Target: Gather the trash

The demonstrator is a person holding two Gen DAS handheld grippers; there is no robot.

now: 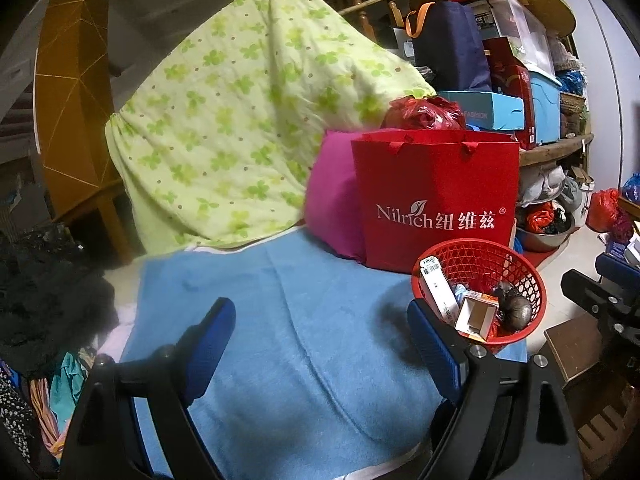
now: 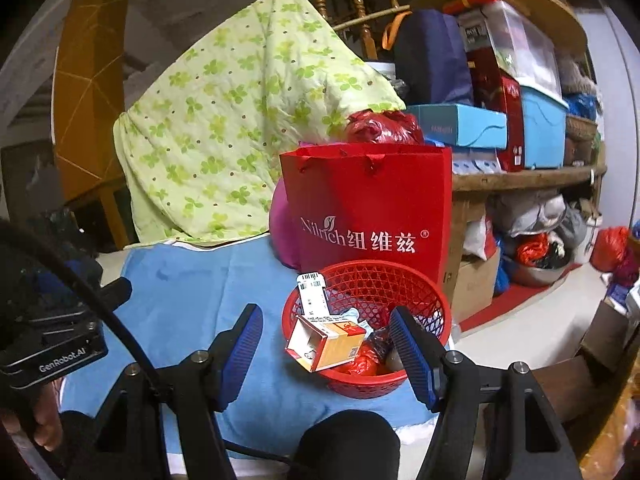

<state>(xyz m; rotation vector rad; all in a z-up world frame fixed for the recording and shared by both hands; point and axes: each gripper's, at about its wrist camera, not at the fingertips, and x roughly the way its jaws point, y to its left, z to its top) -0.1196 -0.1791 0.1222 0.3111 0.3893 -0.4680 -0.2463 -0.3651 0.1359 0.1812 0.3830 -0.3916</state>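
A red mesh basket (image 1: 524, 276) (image 2: 424, 300) stands on the blue towel (image 1: 280, 320) (image 2: 192, 288) at its right edge. It holds trash: an open orange carton (image 2: 328, 342) (image 1: 476, 314), a white barcoded box (image 2: 314, 294) (image 1: 438, 284), crumpled red plastic (image 2: 360, 362) and a dark lump (image 1: 516, 308). My left gripper (image 1: 320, 316) is open and empty over the towel, left of the basket. My right gripper (image 2: 326, 324) is open and empty, its jaws either side of the basket's near rim.
A red Nilrich paper bag (image 1: 436, 196) (image 2: 372, 216) stands just behind the basket, with a pink cushion (image 1: 332, 200) and a green floral quilt (image 1: 240, 112) beside it. Cluttered shelves (image 1: 560, 148) fill the right. Dark clothes (image 1: 40, 288) lie at the left.
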